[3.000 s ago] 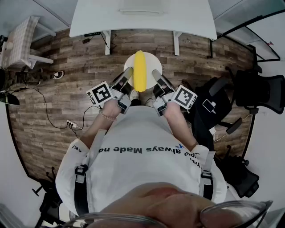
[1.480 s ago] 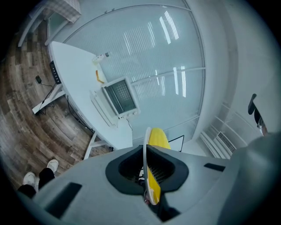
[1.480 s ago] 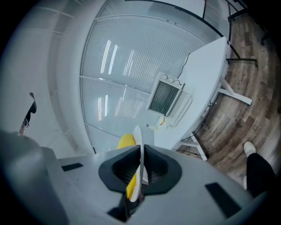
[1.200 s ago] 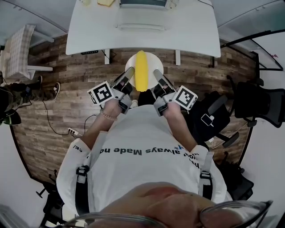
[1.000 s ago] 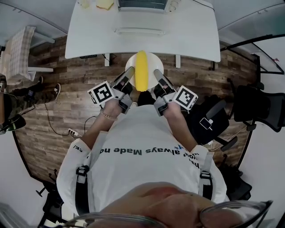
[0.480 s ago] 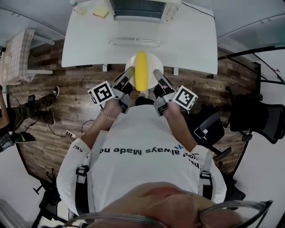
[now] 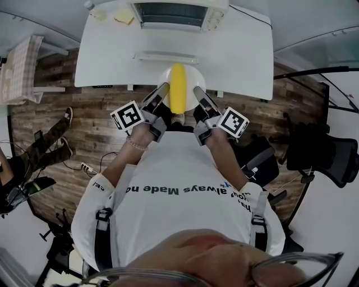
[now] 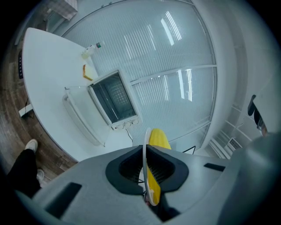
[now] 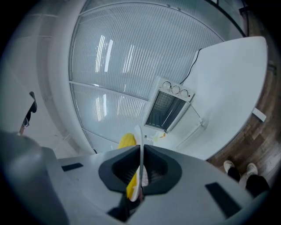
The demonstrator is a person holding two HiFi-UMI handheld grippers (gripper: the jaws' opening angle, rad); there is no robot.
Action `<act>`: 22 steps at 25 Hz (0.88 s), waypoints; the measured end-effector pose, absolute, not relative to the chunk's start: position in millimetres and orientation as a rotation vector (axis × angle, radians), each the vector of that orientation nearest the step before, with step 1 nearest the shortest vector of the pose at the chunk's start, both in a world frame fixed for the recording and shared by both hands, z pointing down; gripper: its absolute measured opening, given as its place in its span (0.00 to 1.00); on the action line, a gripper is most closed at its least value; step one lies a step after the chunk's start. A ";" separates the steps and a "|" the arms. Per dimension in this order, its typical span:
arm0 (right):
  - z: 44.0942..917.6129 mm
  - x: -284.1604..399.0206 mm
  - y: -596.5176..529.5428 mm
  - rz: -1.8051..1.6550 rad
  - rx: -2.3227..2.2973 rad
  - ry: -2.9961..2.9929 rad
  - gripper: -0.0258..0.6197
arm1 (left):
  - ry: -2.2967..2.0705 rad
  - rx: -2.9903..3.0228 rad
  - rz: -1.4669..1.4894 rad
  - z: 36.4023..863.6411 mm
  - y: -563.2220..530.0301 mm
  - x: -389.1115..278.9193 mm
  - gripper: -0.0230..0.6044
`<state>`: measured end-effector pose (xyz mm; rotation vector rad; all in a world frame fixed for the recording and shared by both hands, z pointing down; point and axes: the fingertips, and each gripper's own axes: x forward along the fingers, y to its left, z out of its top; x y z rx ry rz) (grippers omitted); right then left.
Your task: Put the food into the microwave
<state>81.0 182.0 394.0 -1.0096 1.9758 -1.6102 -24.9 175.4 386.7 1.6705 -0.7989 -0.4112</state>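
A white plate (image 7: 193, 82) carries a yellow cob of corn (image 7: 178, 94) and hangs in the air over the near edge of the white table (image 7: 247, 61). My left gripper (image 7: 162, 91) is shut on the plate's left rim (image 8: 144, 162), my right gripper (image 7: 197, 93) shut on its right rim (image 9: 140, 154). The corn (image 8: 157, 141) shows beyond the jaws in both gripper views. The microwave (image 7: 178, 14) stands at the table's far edge with its door (image 7: 166, 57) swung down open; its dark cavity (image 8: 112, 97) faces me.
A yellow sponge-like piece (image 7: 124, 17) and a small bottle (image 8: 91, 49) lie left of the microwave. Black office chairs (image 7: 322, 151) stand to the right on the wood floor. A person's legs (image 7: 47, 140) are at the left. Ribbed glass wall behind the table.
The table and microwave have slid closer in the head view; the microwave's front is now fully in view. Both grippers keep the same hold on the plate.
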 end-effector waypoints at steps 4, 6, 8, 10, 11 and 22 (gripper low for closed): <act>398.8 81.5 171.2 -1.615 -1.024 1.968 0.08 | -0.822 1.715 -0.365 392.8 163.3 -28.8 0.07; 399.0 82.1 165.2 -1.624 -1.019 1.950 0.08 | -0.821 1.715 -0.363 393.0 157.0 -27.6 0.07; 398.5 81.4 155.6 -1.619 -1.014 1.950 0.08 | -0.806 1.688 -0.388 391.3 148.7 -25.9 0.07; 398.7 79.8 143.4 -1.615 -1.018 1.957 0.08 | -0.802 1.681 -0.390 390.9 137.2 -27.4 0.07; 399.1 78.7 137.4 -1.618 -1.024 1.954 0.08 | -0.803 1.685 -0.384 391.1 131.0 -29.0 0.07; 403.0 58.5 60.1 -1.632 -1.055 1.914 0.08 | -0.789 1.718 -0.341 396.8 47.5 -50.1 0.07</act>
